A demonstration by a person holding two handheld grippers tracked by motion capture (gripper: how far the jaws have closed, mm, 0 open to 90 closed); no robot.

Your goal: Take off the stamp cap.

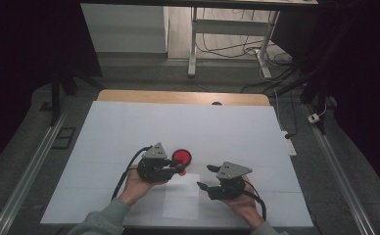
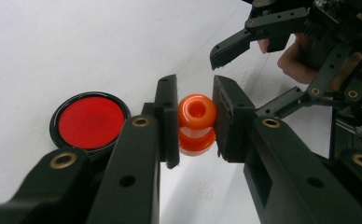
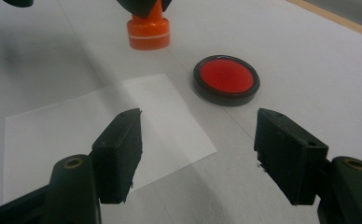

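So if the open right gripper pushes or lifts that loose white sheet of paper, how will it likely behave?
The loose white sheet of paper lies flat and thin on the white table cover, so it will probably slide when pushed rather than resist. Lifted by one edge, it would likely flop and bend. The right gripper, with jaws wide apart, may struggle to get under something so flat.

Left gripper (image 1: 174, 168) and right gripper (image 1: 208, 177): black linked-bar bodies, each topped by a grey three-cornered plate, with brass-coloured pivot rivets, blocky black pads (image 3: 121, 140) and a black cable trailing behind. Grey sleeves (image 1: 102, 218) cover the forearms.
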